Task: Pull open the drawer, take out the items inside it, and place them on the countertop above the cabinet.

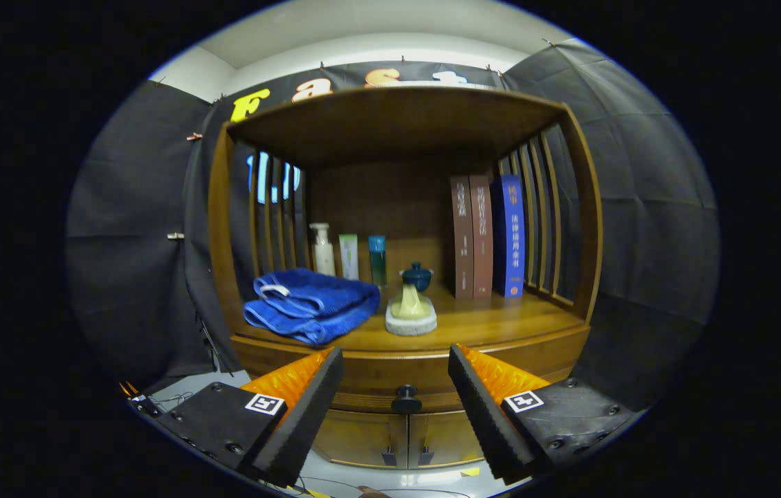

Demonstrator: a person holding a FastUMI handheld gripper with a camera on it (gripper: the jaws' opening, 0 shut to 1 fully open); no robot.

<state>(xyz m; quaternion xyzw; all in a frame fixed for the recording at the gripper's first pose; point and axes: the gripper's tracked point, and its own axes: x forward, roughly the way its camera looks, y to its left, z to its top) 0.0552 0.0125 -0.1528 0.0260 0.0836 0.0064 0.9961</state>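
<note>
The gripper (396,366) is spread wide, holding nothing; the drawer knob (406,400) sits between its fingers, the towel (310,304) and dish brush (411,311) beyond.

Countertop (487,325): towel (310,304), scrubber (410,315), bottles (348,254), books (487,235).

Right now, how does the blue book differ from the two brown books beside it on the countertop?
The blue book has a blue spine with pale lettering; the two brown books have brown spines with faint lettering. The blue book stands nearest the cabinet's right slats; the brown books stand on its other side, toward the middle. All three are upright, touching, of similar height. The gripper is open, its fingers apart on either side of the drawer knob.
</note>
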